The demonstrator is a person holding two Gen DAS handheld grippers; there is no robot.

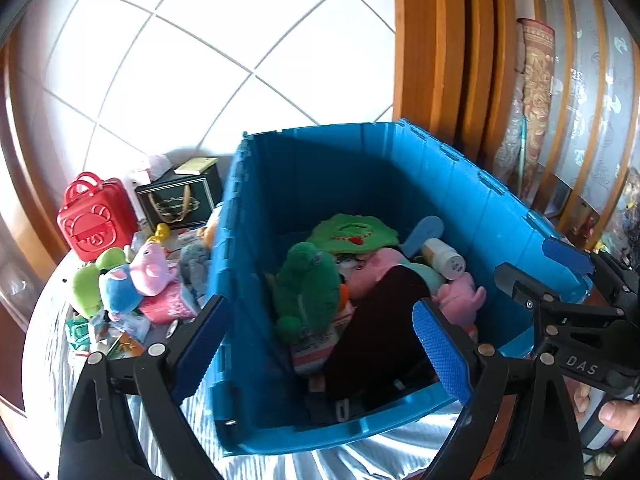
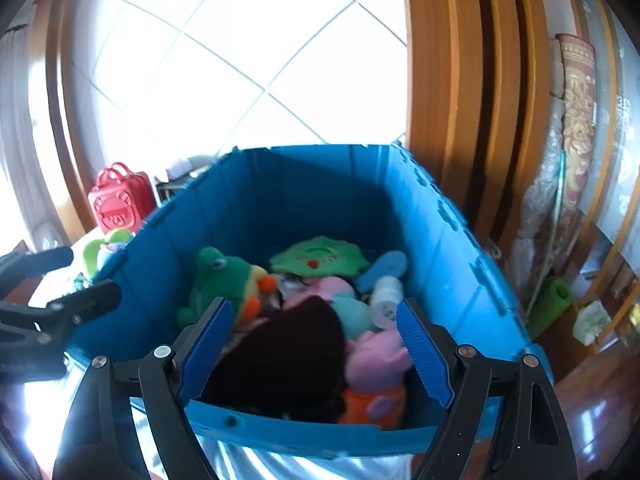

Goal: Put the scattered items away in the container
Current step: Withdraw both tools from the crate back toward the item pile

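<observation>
A blue plastic bin (image 1: 256, 320) (image 2: 288, 432) holds a green frog plush (image 1: 306, 280) (image 2: 224, 276), a dark maroon cloth (image 1: 376, 328) (image 2: 288, 360), a pink pig plush (image 1: 460, 296) (image 2: 380, 360), a green bib and a white bottle (image 1: 444, 258). Scattered items lie left of the bin: a pink and blue pig plush (image 1: 136, 276), a green plush (image 1: 86, 284), packets. My left gripper (image 1: 320, 348) is open and empty above the bin's near left corner. My right gripper (image 2: 316, 356) is open and empty above the bin's near edge; it shows in the left wrist view (image 1: 536, 264).
A red toy suitcase (image 1: 96, 216) (image 2: 118, 200) and a black gift bag (image 1: 180, 200) stand behind the scattered pile. The bin rests on a light striped cloth (image 1: 360, 456). Wooden door frames (image 2: 460, 100) and a rolled rug (image 2: 576, 120) stand to the right.
</observation>
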